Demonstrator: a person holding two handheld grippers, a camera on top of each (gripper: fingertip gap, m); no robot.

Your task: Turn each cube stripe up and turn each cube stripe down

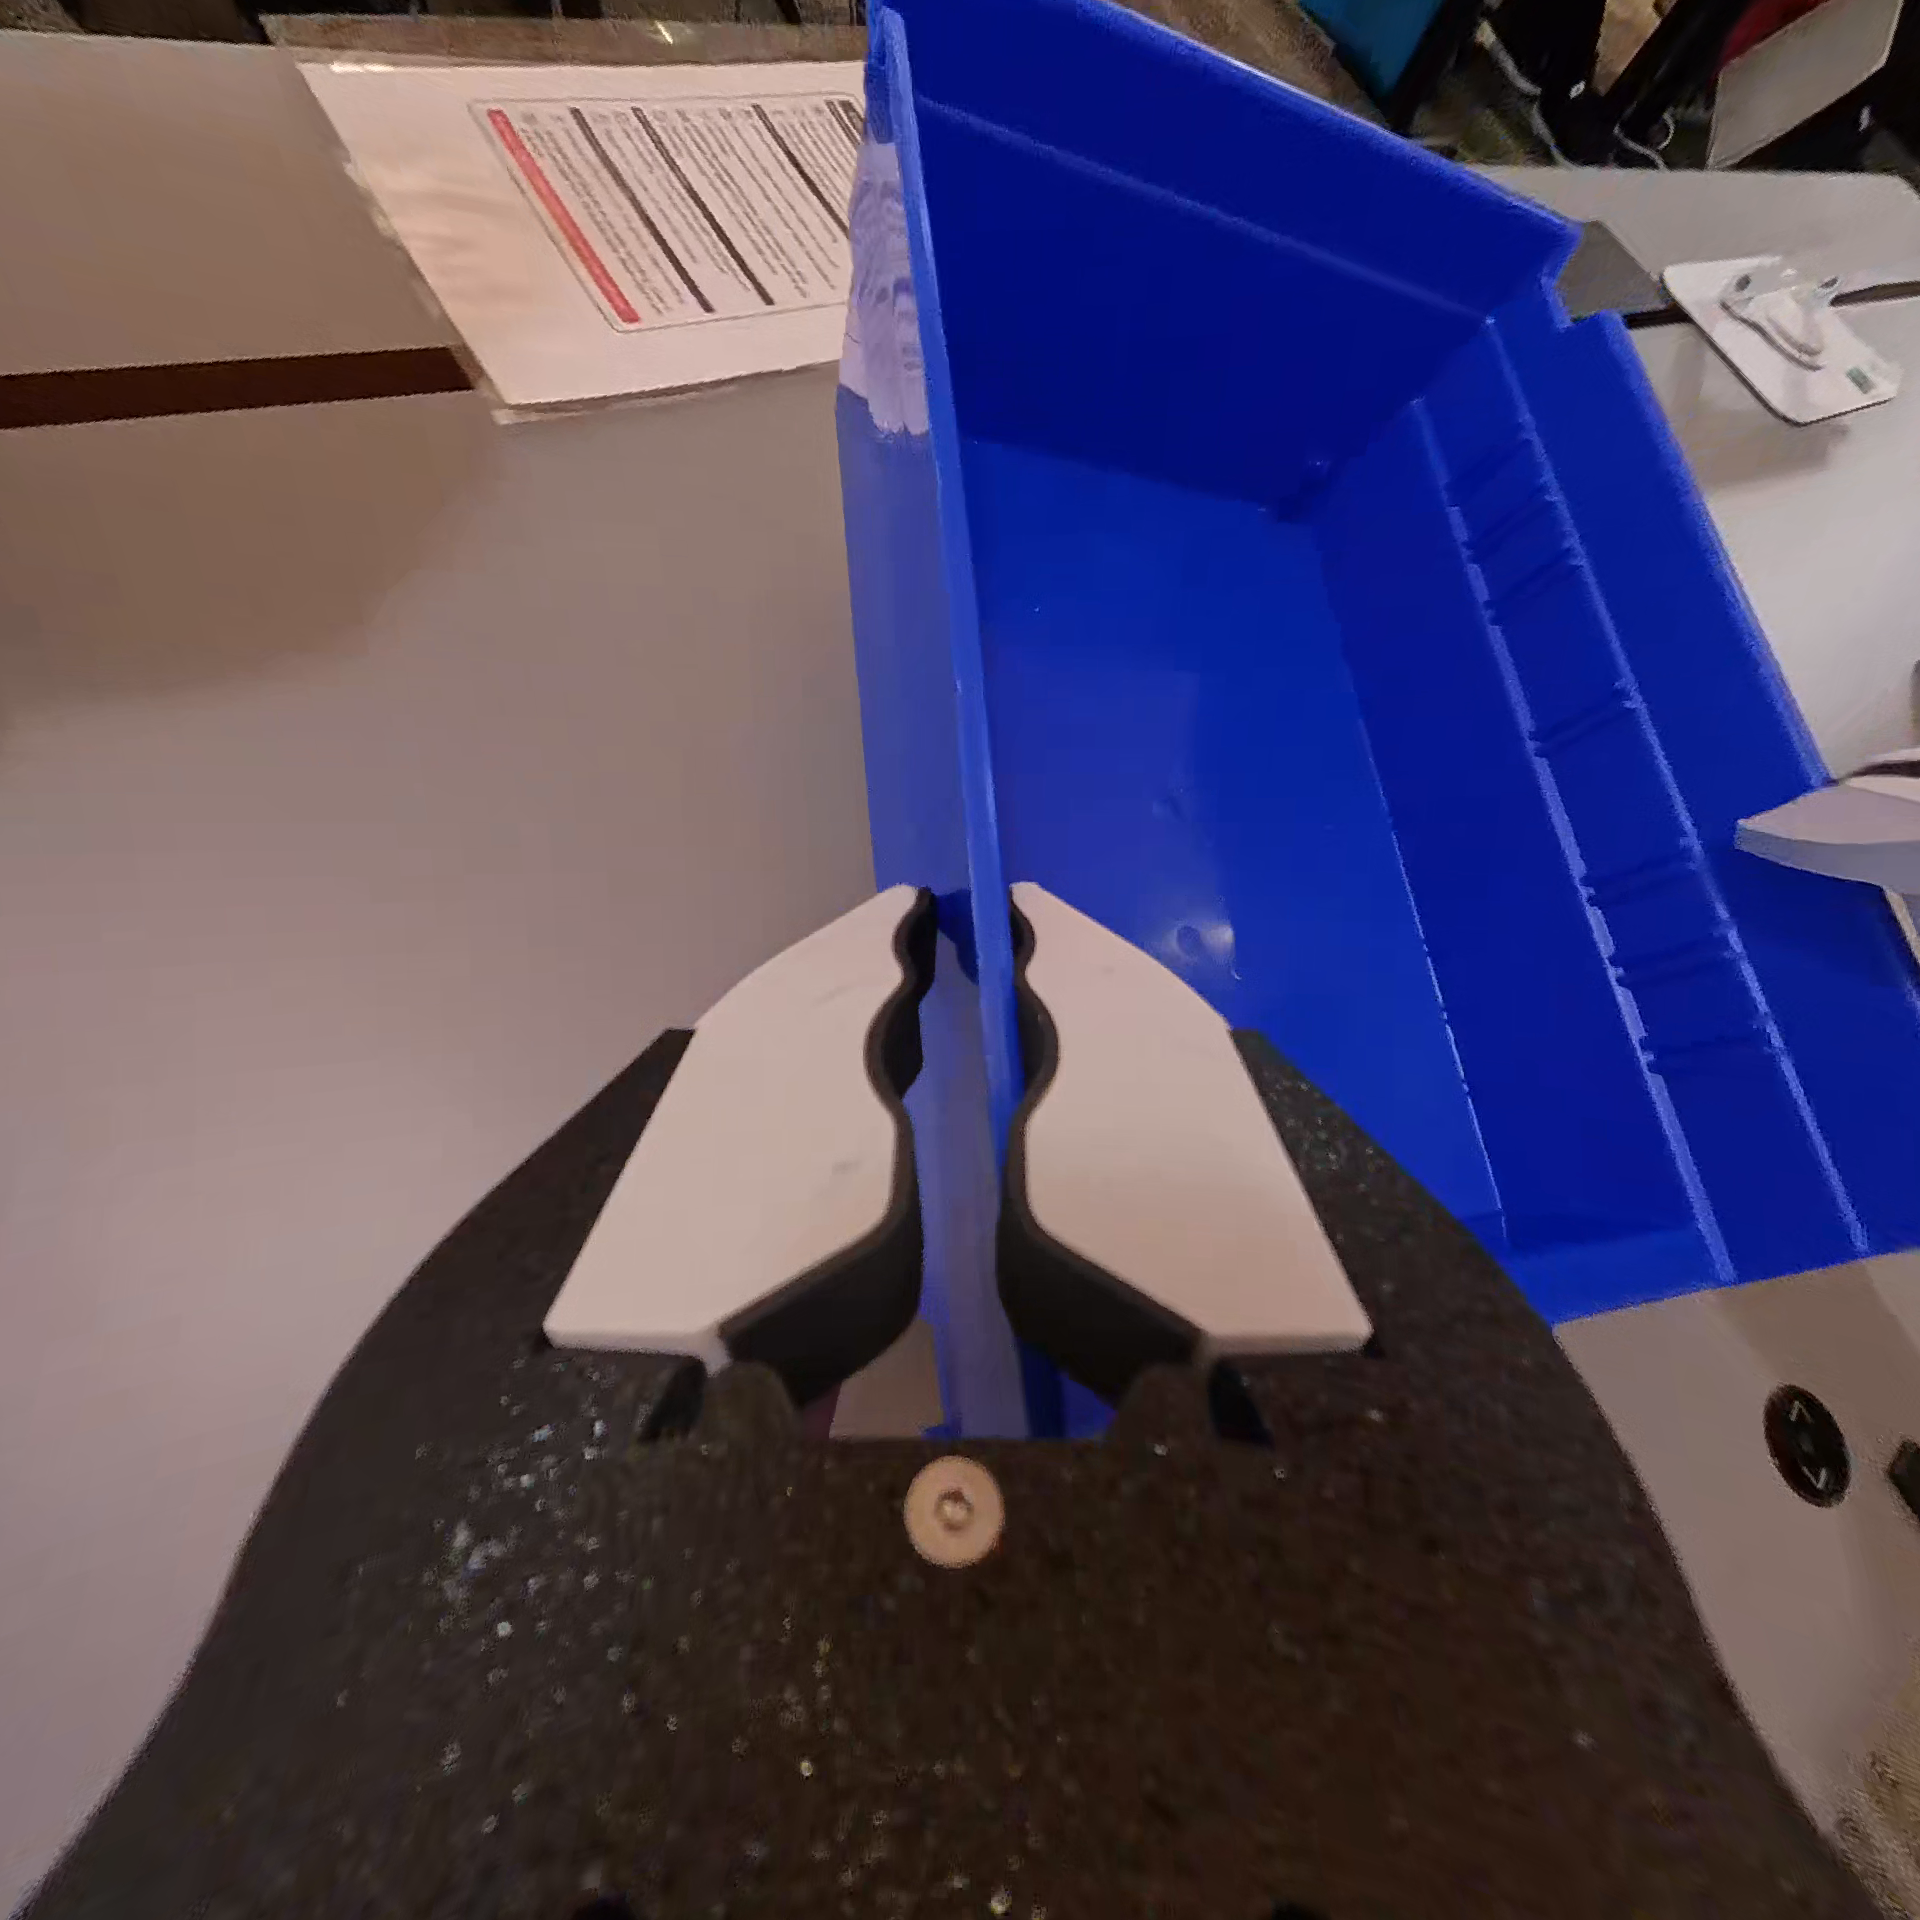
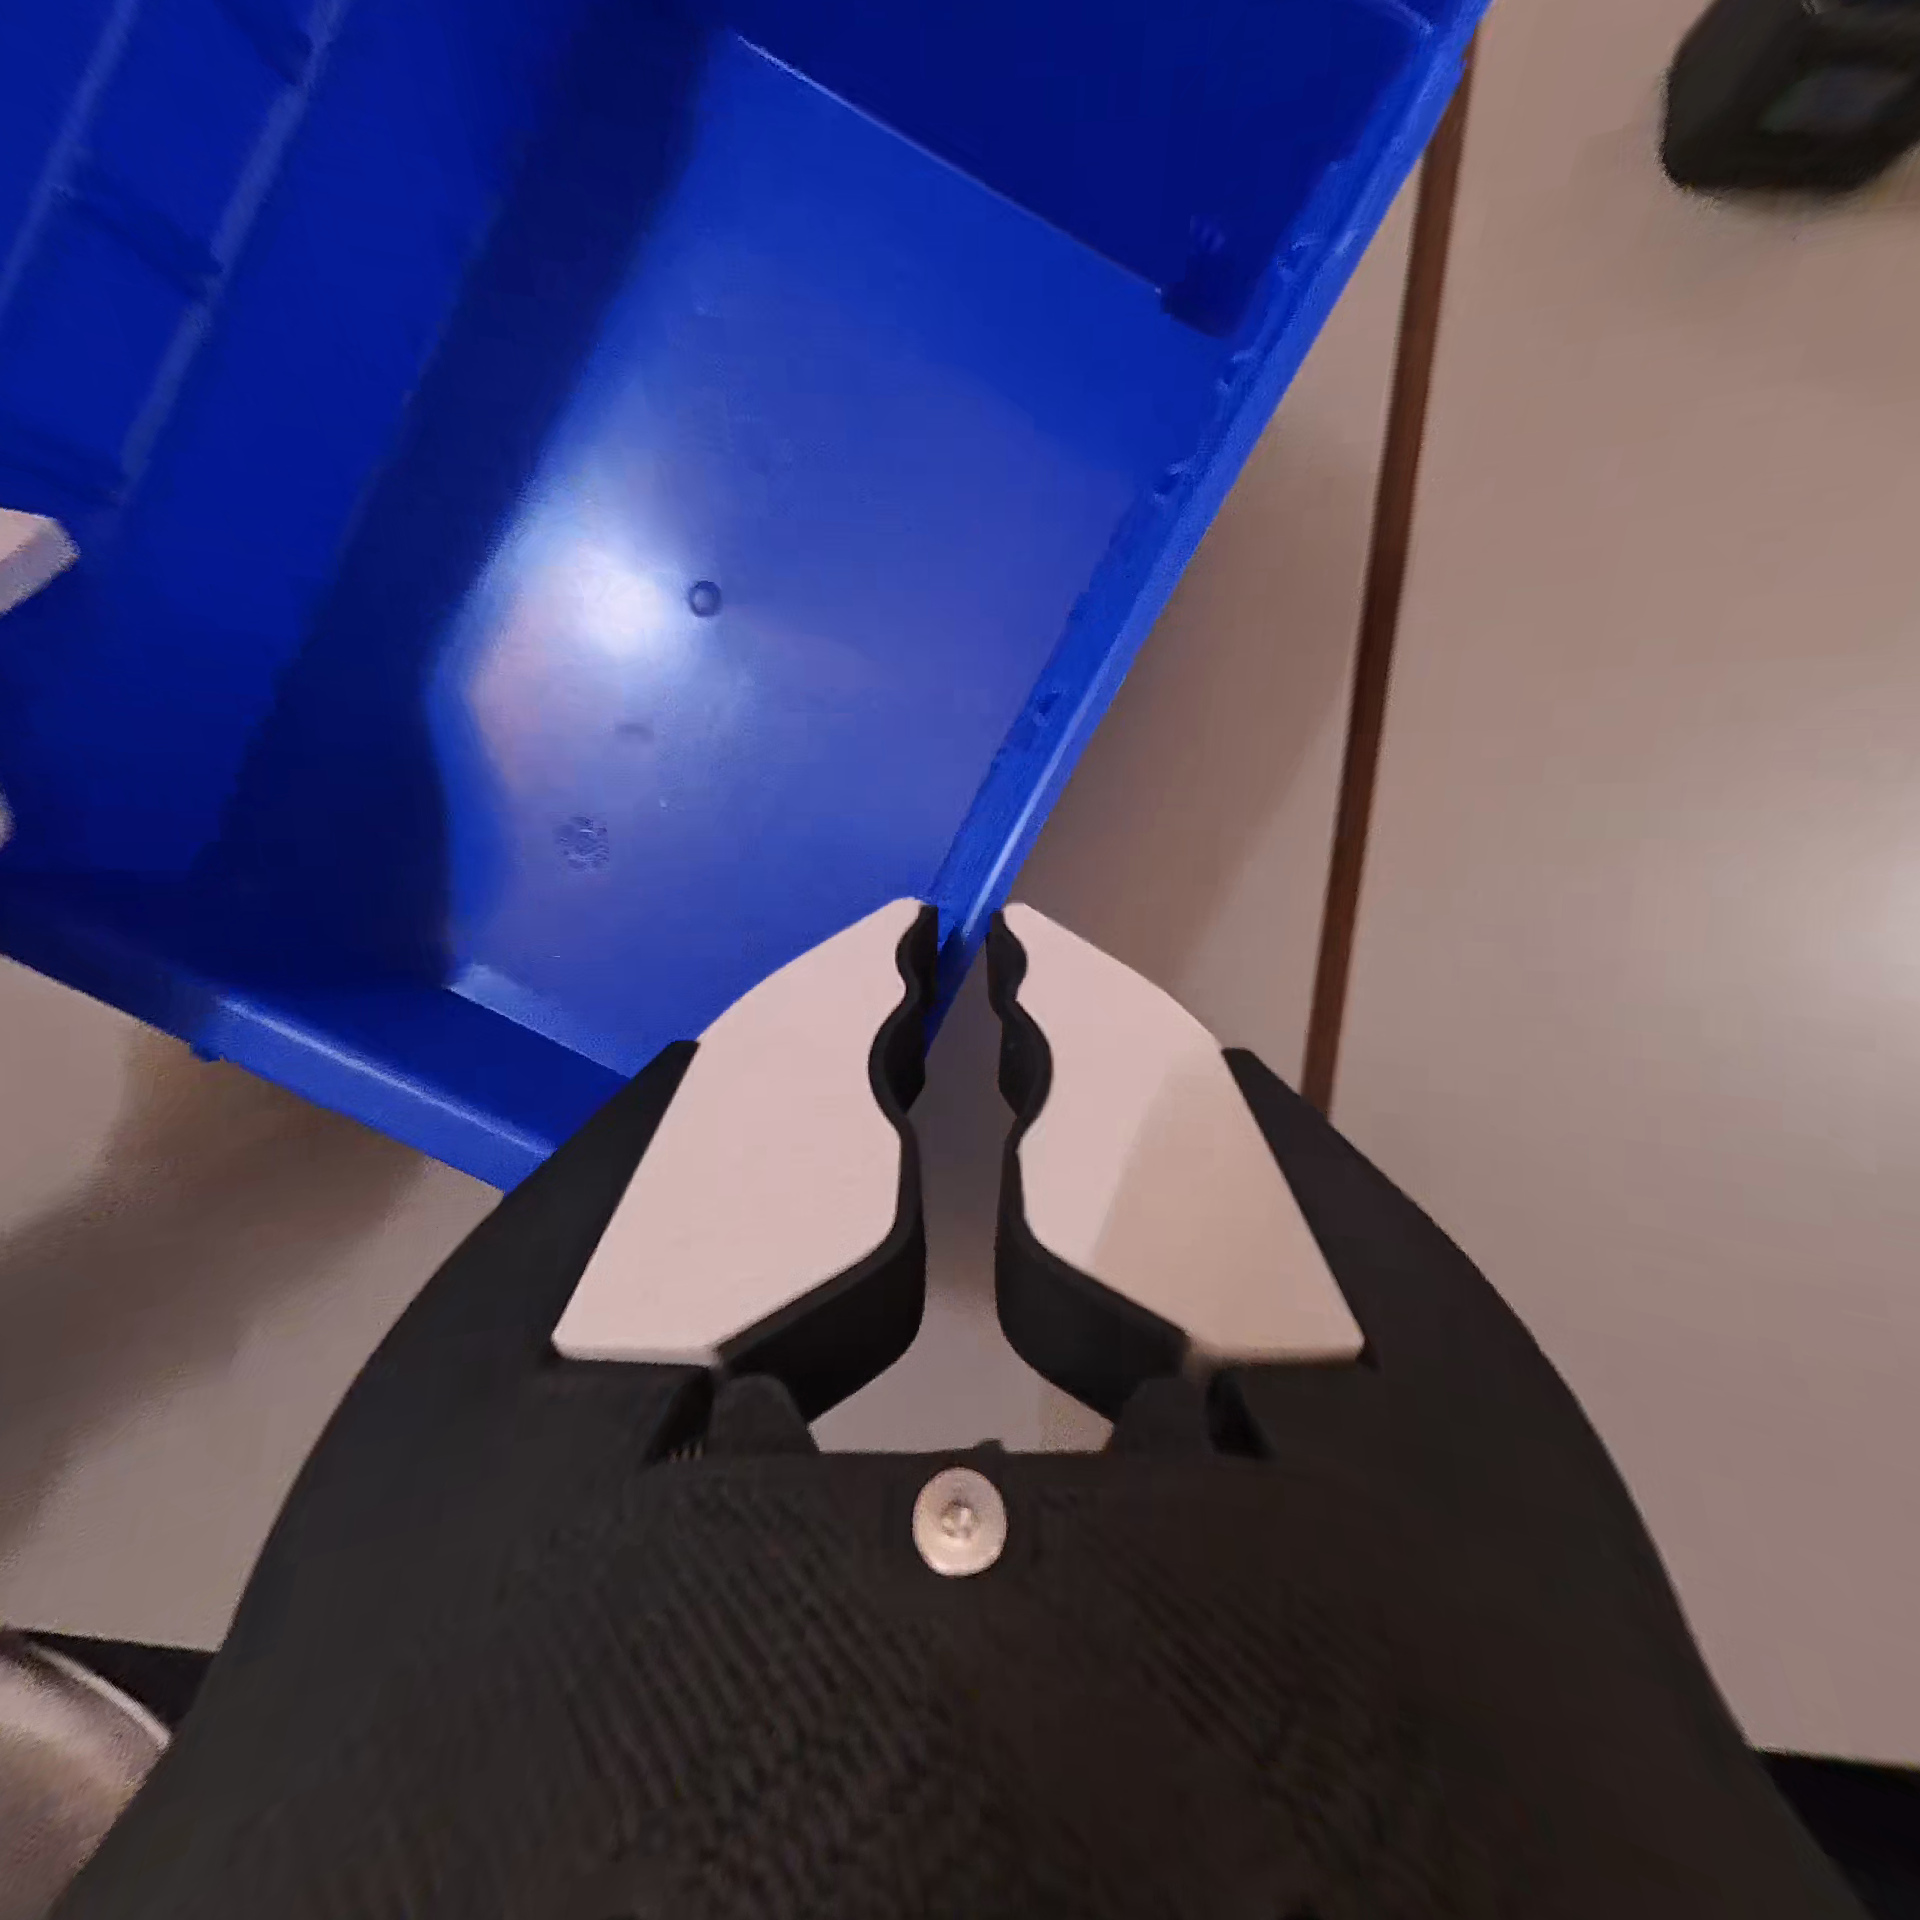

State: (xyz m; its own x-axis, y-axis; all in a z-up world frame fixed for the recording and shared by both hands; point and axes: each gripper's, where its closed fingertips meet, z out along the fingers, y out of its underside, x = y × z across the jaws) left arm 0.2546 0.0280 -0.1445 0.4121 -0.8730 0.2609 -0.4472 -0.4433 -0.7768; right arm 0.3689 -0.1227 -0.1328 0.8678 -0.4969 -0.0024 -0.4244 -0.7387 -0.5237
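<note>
No cube shows in either view. A blue plastic bin [image 1: 1195, 727] stands empty on the pale table. My left gripper [image 1: 971, 914] is shut on the bin's left side wall, which runs between the two fingers. My right gripper [image 2: 961, 925] is shut on the rim of the bin's [image 2: 831, 468] right wall near its front corner, with only the fingertips on it. The right gripper's white finger [image 1: 1829, 842] shows at the bin's far side in the left wrist view. One finger of the left gripper [image 2: 31, 561] shows at the left edge of the right wrist view.
A printed sheet in a clear sleeve [image 1: 623, 218] lies on the table behind the bin to the left. A white flat device [image 1: 1787, 332] lies behind it to the right. A brown seam [image 2: 1382, 623] runs between table tops. A dark object [image 2: 1787, 94] sits at the far right.
</note>
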